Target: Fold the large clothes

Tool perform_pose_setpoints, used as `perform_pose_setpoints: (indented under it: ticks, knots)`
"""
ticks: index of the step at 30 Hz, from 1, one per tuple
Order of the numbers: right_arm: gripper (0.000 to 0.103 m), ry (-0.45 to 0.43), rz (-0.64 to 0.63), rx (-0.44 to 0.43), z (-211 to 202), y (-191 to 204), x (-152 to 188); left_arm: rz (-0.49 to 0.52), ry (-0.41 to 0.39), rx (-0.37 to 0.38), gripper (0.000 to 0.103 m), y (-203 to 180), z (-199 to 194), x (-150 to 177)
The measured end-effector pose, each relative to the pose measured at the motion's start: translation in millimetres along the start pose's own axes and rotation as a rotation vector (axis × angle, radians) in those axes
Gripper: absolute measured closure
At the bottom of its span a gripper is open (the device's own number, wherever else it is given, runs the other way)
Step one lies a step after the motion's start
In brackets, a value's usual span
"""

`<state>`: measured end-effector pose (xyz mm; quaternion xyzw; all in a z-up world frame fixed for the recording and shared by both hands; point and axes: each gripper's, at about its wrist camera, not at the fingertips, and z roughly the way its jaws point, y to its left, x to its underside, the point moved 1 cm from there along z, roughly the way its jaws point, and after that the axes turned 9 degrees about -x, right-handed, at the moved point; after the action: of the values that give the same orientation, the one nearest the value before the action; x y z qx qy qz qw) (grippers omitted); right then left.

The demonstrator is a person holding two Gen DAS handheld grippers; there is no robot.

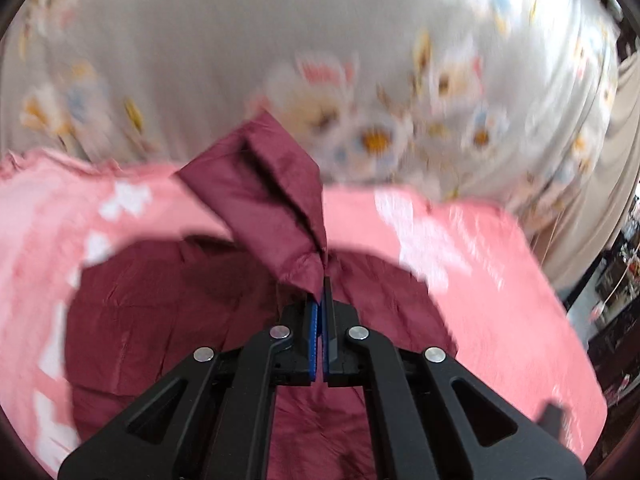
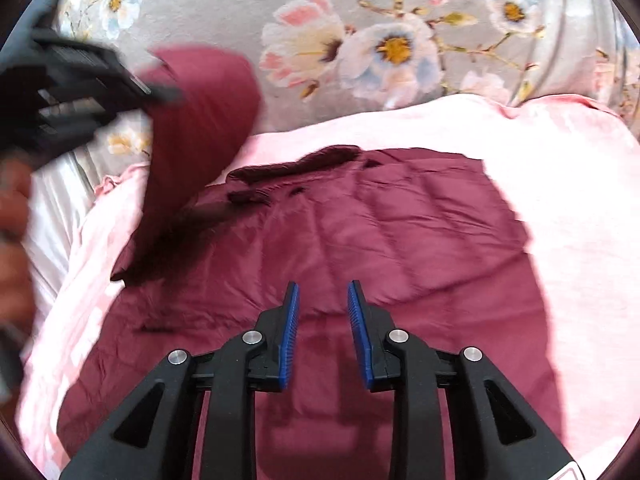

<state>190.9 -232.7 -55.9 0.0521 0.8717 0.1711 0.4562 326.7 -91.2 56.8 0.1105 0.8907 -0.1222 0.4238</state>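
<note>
A dark maroon padded jacket (image 2: 380,220) lies spread flat on a pink blanket (image 2: 560,184). In the left wrist view my left gripper (image 1: 322,284) is shut on the cuff end of one sleeve (image 1: 264,192), which is lifted and hangs folded above the jacket body (image 1: 180,320). The right wrist view shows that raised sleeve (image 2: 200,112) at upper left, with the blurred left gripper (image 2: 160,92) at its top. My right gripper (image 2: 322,286) hovers over the middle of the jacket, open, with nothing between its blue pads.
A grey bed cover with a flower print (image 2: 360,40) stretches behind the pink blanket. A person's hand (image 2: 12,220) shows at the left edge. Dark furniture and clutter (image 1: 616,280) stand beyond the bed's right side.
</note>
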Motion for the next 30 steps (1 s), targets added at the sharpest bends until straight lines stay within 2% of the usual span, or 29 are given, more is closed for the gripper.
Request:
perform_pose_setpoints:
  ticks: [3,6,9,10,11,12,14,15,18,22,25,28,30]
  knots:
    - [0.077,0.013,0.013,0.016,-13,-12,6,0.009,0.104,-0.022,0.103,-11,39,33]
    - [0.076,0.023,0.022,0.021,-18,-19,11,0.009,0.172,-0.03,0.103,-17,62,57]
    - [0.067,0.035,0.032,0.007,-16,-21,14,0.001,0.193,-0.031,0.098,-17,69,73]
    - [0.064,0.034,0.033,0.005,-17,-20,15,-0.01,0.199,-0.019,0.092,-15,69,78]
    - [0.057,0.027,0.035,-0.003,-17,-19,13,-0.02,0.204,-0.002,0.074,-13,68,81]
    - [0.051,0.018,0.036,-0.015,-18,-18,10,-0.043,0.203,0.025,0.051,-6,62,84]
    - [0.044,0.004,0.033,-0.03,-19,-16,4,-0.1,0.174,0.063,0.029,13,43,88]
    - [0.041,-0.002,0.034,-0.038,-19,-16,-1,-0.137,0.154,0.086,0.024,27,31,91]
    - [0.038,-0.004,0.053,-0.047,-8,-21,-14,-0.241,0.136,0.12,0.022,76,7,96]
    - [0.038,-0.004,0.109,0.004,8,-36,-27,-0.45,0.143,0.096,0.022,160,-8,105]
    - [0.038,0.009,0.179,0.022,22,-50,-34,-0.605,0.151,0.043,0.023,224,-10,116]
    - [0.038,0.042,0.23,0.027,37,-61,-38,-0.715,0.163,0.036,0.024,263,-7,126]
    - [0.043,0.076,0.25,0.029,50,-64,-39,-0.762,0.178,0.057,0.024,276,-3,131]
